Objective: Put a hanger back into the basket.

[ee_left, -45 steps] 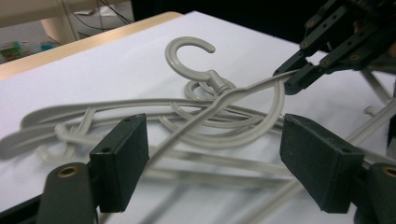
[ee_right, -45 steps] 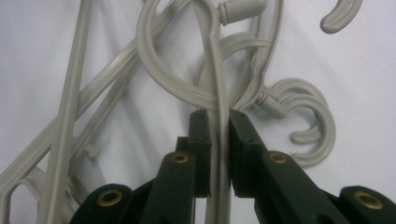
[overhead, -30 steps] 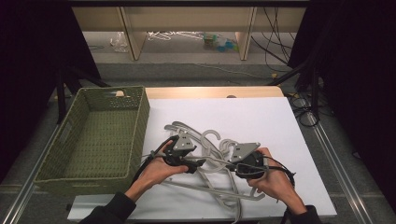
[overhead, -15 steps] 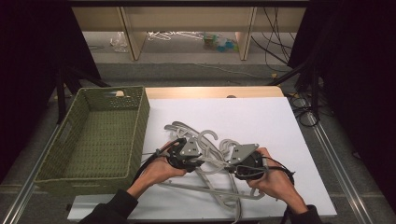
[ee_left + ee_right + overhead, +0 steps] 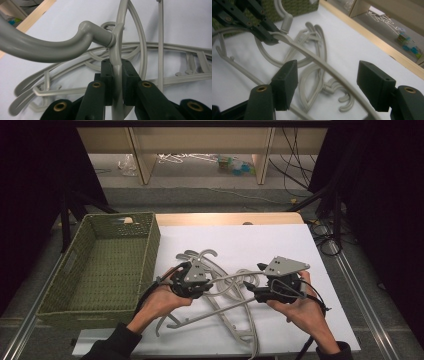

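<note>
A white-topped bench (image 5: 280, 245) carries a woven green basket (image 5: 102, 265) beside a tangle of grey hangers (image 5: 220, 307).

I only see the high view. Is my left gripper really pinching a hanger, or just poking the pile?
Observer: It's really pinching. In the left gripper view, the left gripper is shut on a grey hanger, squeezing its thin bar just under the hook's neck.
Operator: What about my other one?
Observer: The right gripper has just been opening. Its jaws stand wide, and the same hanger's arm runs between the pads with neither pad pressing it.
Operator: What's under it?
Observer: The right gripper view shows other hangers lying tangled on the white sheet, with the held arm crossing over them.
</note>
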Demonstrator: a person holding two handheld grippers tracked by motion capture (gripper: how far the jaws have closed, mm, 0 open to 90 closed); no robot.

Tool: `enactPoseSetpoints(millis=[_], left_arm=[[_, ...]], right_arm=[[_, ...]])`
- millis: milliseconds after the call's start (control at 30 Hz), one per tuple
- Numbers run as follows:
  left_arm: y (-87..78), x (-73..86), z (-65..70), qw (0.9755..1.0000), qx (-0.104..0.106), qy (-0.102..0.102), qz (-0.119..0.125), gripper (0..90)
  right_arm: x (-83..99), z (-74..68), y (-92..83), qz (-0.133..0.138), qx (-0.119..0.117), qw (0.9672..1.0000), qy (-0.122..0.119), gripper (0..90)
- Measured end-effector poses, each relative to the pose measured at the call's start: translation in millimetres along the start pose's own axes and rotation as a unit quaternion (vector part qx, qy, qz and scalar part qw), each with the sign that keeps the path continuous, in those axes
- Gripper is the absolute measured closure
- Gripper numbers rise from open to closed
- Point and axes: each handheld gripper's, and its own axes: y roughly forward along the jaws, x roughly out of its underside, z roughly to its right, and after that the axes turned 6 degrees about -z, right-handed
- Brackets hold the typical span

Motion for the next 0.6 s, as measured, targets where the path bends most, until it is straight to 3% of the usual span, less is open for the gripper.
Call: enactPoseSetpoints(millis=[67, 100, 133, 333, 467, 600], left_arm=[[-8.4, -0.7, -7.8, 0.9999, -0.008, -0.009, 0.000, 81.9], [-14.6, -1.2, -13.3, 0.9996, -0.016, -0.024, 0.006, 81.9], [-14.6, -1.2, -13.3, 0.9996, -0.016, -0.024, 0.006, 81.8], [-34.1, -2.3, -26.7, 0.9973, -0.014, -0.068, 0.023, 81.8], [-49.3, -2.3, -40.3, 0.9940, -0.016, -0.097, 0.048, 81.8], [-62.6, -0.1, -47.3, 0.9899, -0.004, -0.127, 0.063, 81.8]], right_arm=[[1.4, -2.8, -2.8, 0.004, -0.004, 1.0000, 0.008, 33.2], [4.7, -8.9, -3.3, -0.003, -0.023, 0.9997, 0.008, 32.8], [4.7, -8.9, -3.3, -0.003, -0.023, 0.9997, 0.008, 32.8], [21.5, -21.4, 9.3, -0.016, -0.056, 0.9981, 0.019, 29.5], [31.3, -22.8, 19.2, -0.026, -0.066, 0.9970, 0.030, 28.6], [35.6, -24.9, 21.9, -0.029, -0.065, 0.9969, 0.035, 28.6]])
